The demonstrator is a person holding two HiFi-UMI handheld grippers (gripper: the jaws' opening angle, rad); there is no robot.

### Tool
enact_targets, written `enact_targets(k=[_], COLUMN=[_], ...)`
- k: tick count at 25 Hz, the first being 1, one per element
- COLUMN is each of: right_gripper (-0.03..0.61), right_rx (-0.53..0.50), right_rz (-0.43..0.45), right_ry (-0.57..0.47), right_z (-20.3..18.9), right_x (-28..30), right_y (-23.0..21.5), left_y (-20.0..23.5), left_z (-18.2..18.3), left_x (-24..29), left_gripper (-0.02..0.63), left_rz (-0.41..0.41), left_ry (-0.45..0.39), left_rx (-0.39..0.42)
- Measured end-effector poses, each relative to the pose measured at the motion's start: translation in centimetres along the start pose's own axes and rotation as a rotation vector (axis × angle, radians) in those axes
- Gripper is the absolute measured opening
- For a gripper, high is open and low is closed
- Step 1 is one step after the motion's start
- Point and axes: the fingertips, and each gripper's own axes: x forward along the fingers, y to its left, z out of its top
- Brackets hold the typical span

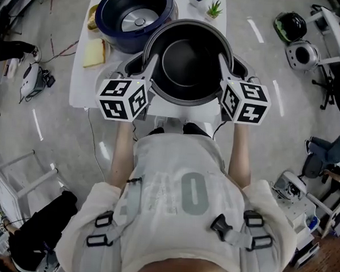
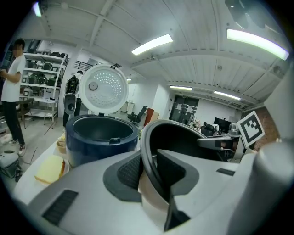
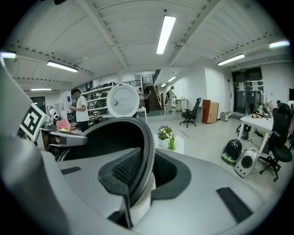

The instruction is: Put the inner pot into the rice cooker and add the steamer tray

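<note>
Left tongs (image 1: 152, 66), right tongs (image 1: 223, 66) each clamped on opposite rim of inner pot (image 1: 186, 62), so pot hangs level over worktop (image 1: 82, 82); open rice cooker (image 1: 134, 14) far left, ready.

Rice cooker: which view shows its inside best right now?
Head view: it looks down into the open rice cooker, showing the heating plate. The left gripper view shows its blue wall and raised lid side-on; the right gripper view shows only the lid, behind the inner pot.
</note>
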Motion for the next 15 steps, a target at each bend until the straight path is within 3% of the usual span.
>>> enact_targets(k=[7,15], right_gripper=[0.078,0.081], right_rx=[-0.033,-0.088], right_rz=[-0.038,-0.004], right_ry=[-0.177,-0.286], right_z=[6.7,12.4], right_x=[-2.1,-1.4], right_y=[-1.3,0.9], left_y=[-1.9,-0.1], left_z=[7.2,12.6], left_x=[0.2,-1.6], left_gripper=[0.100,0.100], left_rz=[-0.036,0.007], left_ry=[-0.136,-0.226], left_rx=[0.107,0.162])
